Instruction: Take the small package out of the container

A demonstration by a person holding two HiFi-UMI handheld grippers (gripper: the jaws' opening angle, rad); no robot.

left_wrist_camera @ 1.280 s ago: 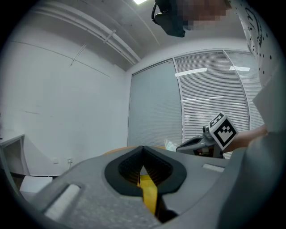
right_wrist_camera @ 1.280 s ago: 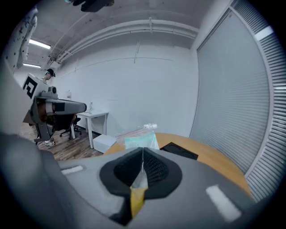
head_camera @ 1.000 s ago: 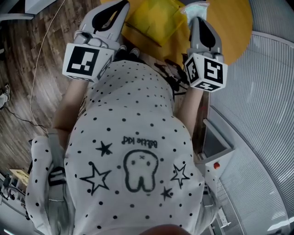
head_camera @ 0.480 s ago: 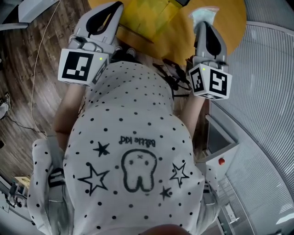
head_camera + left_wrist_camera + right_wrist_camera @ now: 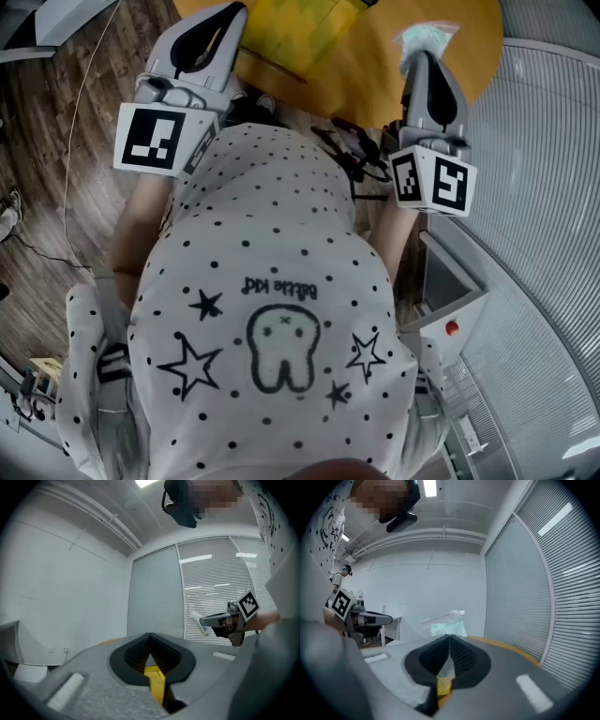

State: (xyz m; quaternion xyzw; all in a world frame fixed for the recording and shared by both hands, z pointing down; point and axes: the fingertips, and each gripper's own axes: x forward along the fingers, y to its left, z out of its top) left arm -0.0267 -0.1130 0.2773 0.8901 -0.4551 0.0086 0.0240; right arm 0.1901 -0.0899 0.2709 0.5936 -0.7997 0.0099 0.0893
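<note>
Conceivably, the small clear plastic package point(image 5: 427, 36), pinched by a thin edge in the closed right gripper point(image 5: 421, 56), clear of the yellow container point(image 5: 309, 33) clamped by the left gripper point(image 5: 230, 11), could be shaken loose.

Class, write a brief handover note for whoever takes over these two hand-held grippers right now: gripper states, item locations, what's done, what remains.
Left hand-held gripper: shut, empty, at the left edge of the yellow container.
Right hand-held gripper: shut on the small clear package, held over the orange table, right of the container.
Done: package is out of the container.
Left: probably only setting it down on the table.
</note>
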